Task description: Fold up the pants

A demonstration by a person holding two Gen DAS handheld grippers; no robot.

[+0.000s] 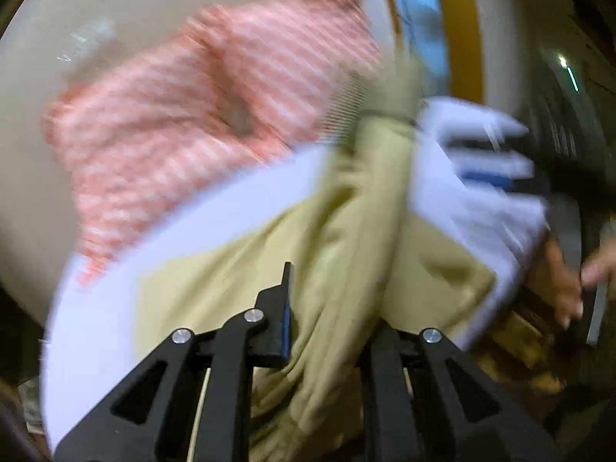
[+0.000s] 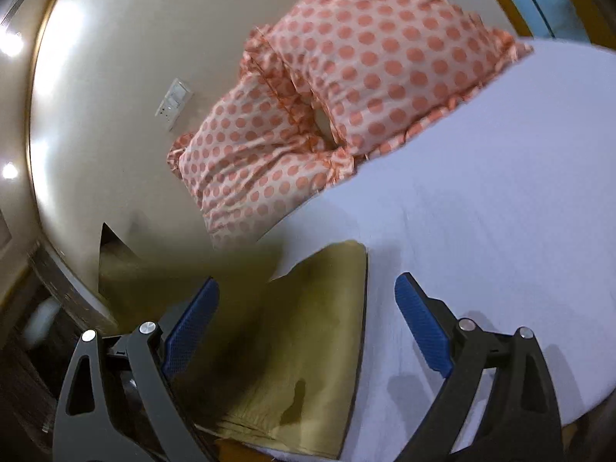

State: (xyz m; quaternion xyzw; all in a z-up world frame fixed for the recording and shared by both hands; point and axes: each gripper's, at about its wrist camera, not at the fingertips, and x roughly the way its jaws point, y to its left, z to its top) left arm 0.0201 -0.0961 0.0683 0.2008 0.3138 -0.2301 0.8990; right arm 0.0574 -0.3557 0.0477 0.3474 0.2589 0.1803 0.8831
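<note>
The khaki pants [image 1: 346, 231] hang bunched from my left gripper [image 1: 331, 308], which is shut on a fold of the cloth; the right finger is hidden under it. The left wrist view is motion-blurred. In the right wrist view another part of the pants [image 2: 308, 327] lies flat on the white bed sheet [image 2: 481, 192], with a blurred raised part at its left. My right gripper [image 2: 304, 308] is open just above this cloth, its blue pads [image 2: 419, 319] on either side of it and holding nothing.
Two pink polka-dot pillows [image 2: 327, 96] lie at the head of the bed against a cream wall with a switch plate [image 2: 173, 104]. The other gripper's white body [image 1: 481, 154] and a hand [image 1: 562, 285] show at the right of the left wrist view.
</note>
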